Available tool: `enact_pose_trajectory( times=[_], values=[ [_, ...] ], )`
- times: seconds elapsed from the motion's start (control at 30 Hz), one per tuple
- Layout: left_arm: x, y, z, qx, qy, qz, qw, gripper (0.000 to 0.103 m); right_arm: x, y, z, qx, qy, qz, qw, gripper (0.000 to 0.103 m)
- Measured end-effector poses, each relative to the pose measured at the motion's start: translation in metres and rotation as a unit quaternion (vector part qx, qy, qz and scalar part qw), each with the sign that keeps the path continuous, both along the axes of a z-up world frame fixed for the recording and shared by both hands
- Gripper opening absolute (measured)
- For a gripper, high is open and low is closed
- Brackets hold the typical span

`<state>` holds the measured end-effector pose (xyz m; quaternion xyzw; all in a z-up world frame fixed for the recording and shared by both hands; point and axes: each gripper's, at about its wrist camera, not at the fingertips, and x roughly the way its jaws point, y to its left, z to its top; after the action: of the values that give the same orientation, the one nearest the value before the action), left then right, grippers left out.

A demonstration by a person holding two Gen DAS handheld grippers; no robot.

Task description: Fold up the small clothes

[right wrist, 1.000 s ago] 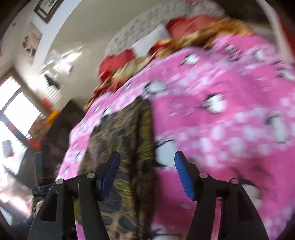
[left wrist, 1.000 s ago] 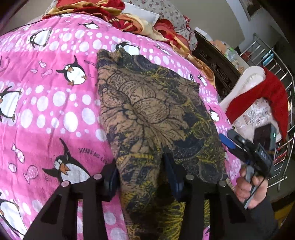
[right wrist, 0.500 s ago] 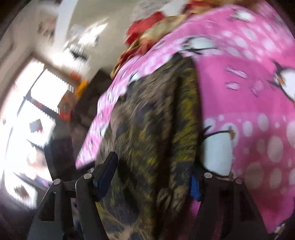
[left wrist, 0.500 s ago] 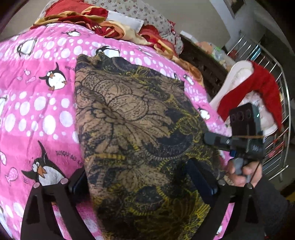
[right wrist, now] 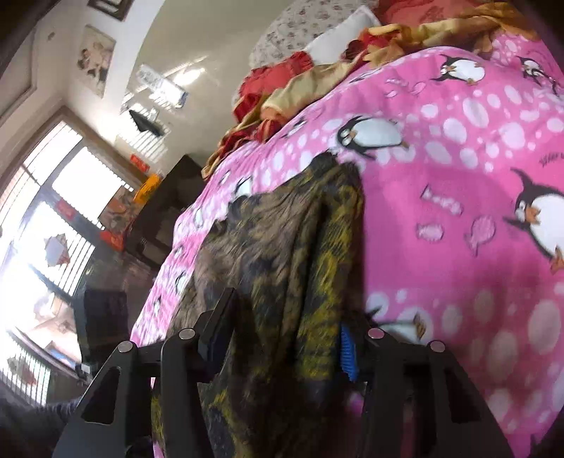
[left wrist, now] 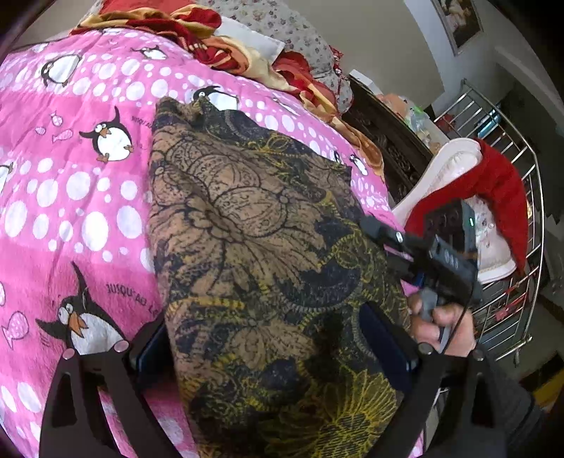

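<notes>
A dark floral garment in brown, black and yellow lies on the pink penguin blanket. My left gripper is open wide, its jaws standing either side of the garment's near end. My right gripper is open with the garment's near right edge between its jaws; it also shows in the left wrist view at the cloth's right side, held by a hand.
Red and gold bedding and pillows are piled at the head of the bed. A metal rack with red and white clothes stands to the right, beside a dark wooden cabinet. Windows show in the right wrist view.
My left gripper opened wide and let go of the garment. My right gripper moved in from the bed's edge over the garment's right edge.
</notes>
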<state>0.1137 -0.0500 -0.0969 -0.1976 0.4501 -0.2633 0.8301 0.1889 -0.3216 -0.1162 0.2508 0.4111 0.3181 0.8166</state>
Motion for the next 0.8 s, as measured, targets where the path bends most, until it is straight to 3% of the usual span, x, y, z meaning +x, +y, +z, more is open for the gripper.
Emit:
enact_pose_trajectory(
  times=[0.13,0.27,0.33,0.37,0.4,0.5,0.6,0.8],
  values=[
    [-0.003,-0.003,-0.001,0.007,-0.006,-0.006,0.9999,0.1,0.019,0.003,0.0,-0.005,0.011,-0.006,1.0,0.037],
    [0.001,-0.007,0.001,0.017,0.006,-0.016,0.9997,0.102,0.02,0.008,0.002,-0.037,-0.008,0.012,0.999,0.033],
    [0.0,-0.01,0.004,0.047,0.004,0.002,0.9989,0.087,0.017,0.003,0.002,-0.037,-0.012,0.004,0.999,0.019],
    [-0.002,-0.01,0.005,0.079,0.002,0.023,0.9966,0.067,0.016,0.004,0.002,-0.043,-0.016,0.002,0.999,0.015],
    [-0.004,-0.008,0.005,0.085,0.002,0.035,0.9957,0.053,0.013,0.005,0.004,-0.053,-0.021,-0.001,0.998,0.012],
    [-0.005,0.009,0.002,0.045,0.021,0.073,0.9961,0.031,0.006,0.013,0.012,-0.094,-0.043,-0.005,0.995,0.009],
    [-0.009,0.01,0.006,0.046,0.018,0.083,0.9953,0.025,0.003,0.017,0.016,-0.114,-0.047,-0.01,0.992,0.006],
    [-0.014,0.015,0.02,0.037,0.003,0.073,0.9966,0.023,-0.004,0.02,0.037,-0.116,-0.054,-0.026,0.991,0.004]
  ],
)
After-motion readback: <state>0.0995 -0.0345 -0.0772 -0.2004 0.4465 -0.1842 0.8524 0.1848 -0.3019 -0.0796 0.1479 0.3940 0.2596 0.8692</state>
